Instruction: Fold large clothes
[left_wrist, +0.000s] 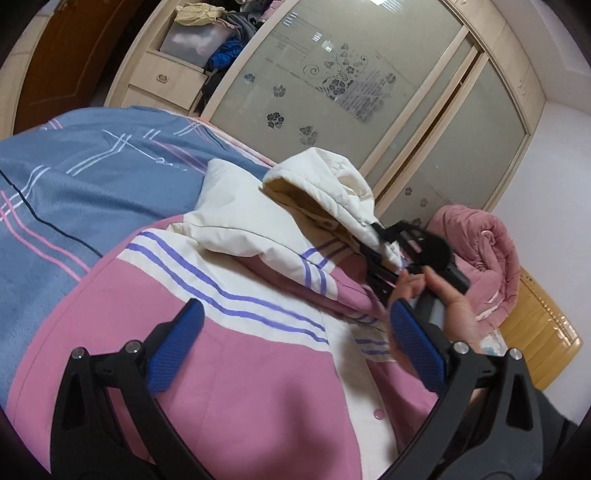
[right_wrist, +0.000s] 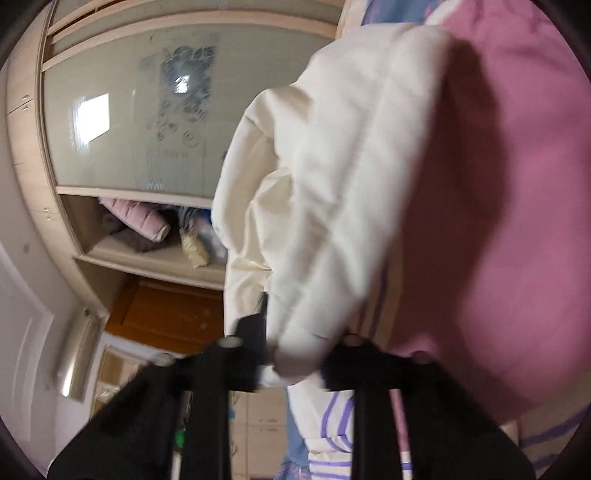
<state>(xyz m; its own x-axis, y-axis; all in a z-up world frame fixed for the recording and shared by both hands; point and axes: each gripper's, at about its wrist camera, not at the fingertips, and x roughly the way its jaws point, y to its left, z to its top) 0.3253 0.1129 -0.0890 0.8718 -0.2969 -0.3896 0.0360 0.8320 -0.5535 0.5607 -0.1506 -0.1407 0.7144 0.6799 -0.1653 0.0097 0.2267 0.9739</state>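
A: Item one, the jacket (left_wrist: 236, 369). Location?

B: Spread on the bed, over a blue fleece blanket (left_wrist: 66, 206) with pink and white line stripes. Pink padded body, cream yoke and sleeves, thin purple stripes, a snap button down the front. Smooth, slightly puffy shell.

A: Hood (left_wrist: 332, 184)?

B: Cream, quilted, tan lining. Lifted off the jacket, its edge pinched in the right gripper (left_wrist: 384, 240). In the right wrist view the cream fabric (right_wrist: 314, 221) bunches between the two black fingers, though that frame is blurred, so the exact contact line is probably at the hood's rim.

A: Left gripper (left_wrist: 295, 354)?

B: Spread wide, blue ribbed pads (left_wrist: 173, 354), nothing between them. It hovers over the jacket's chest.

A: Edges and free room?

B: Blanket lies bare beyond the jacket's far shoulder. The wardrobe (left_wrist: 369, 92), frosted glass sliding doors with a floral pattern in pale wood frames, stands just past the bed's far edge. A rolled pink quilt (left_wrist: 480, 258) sits near the person's right hand (left_wrist: 447, 306), beside the jacket.
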